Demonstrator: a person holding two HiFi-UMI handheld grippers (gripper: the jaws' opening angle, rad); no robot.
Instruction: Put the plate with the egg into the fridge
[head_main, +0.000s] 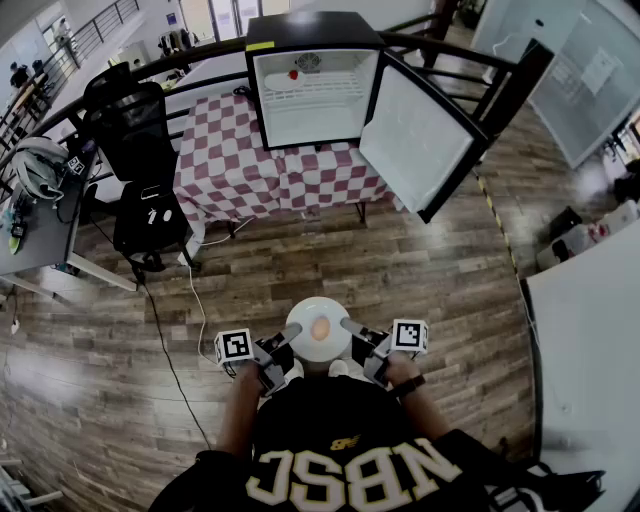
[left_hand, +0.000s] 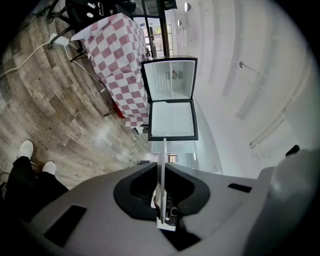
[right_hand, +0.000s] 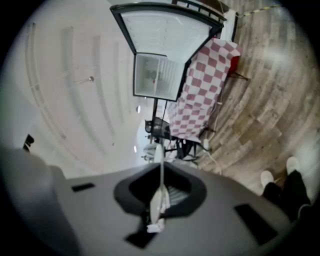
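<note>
Two handheld grippers carry one white plate (head_main: 318, 308) bearing one egg (head_main: 320, 328); in the head view it sits just in front of the person's chest. The left gripper (head_main: 288, 338) pinches the plate's left rim and the right gripper (head_main: 350, 326) its right rim, so neither hand is nearer. One small fridge (head_main: 312, 30) stands on a checked tablecloth (head_main: 230, 165) straight ahead, well apart from the plate across wooden floor (head_main: 400, 270). Its one door (head_main: 420, 140) is swung wide to the right, and its white inside faces the plate. In the left gripper view, the jaws are nearly together, clamped on the plate's rim (left_hand: 163, 165), which shows edge-on as a thin white line pointing towards the fridge (left_hand: 160, 80). In the right gripper view, the jaws are likewise narrow, gripping the opposite rim (right_hand: 160, 175), with the fridge (right_hand: 155, 75) again ahead. The coming move looks like a level carry forward to the fridge, keeping the plate flat so the egg stays put.
</note>
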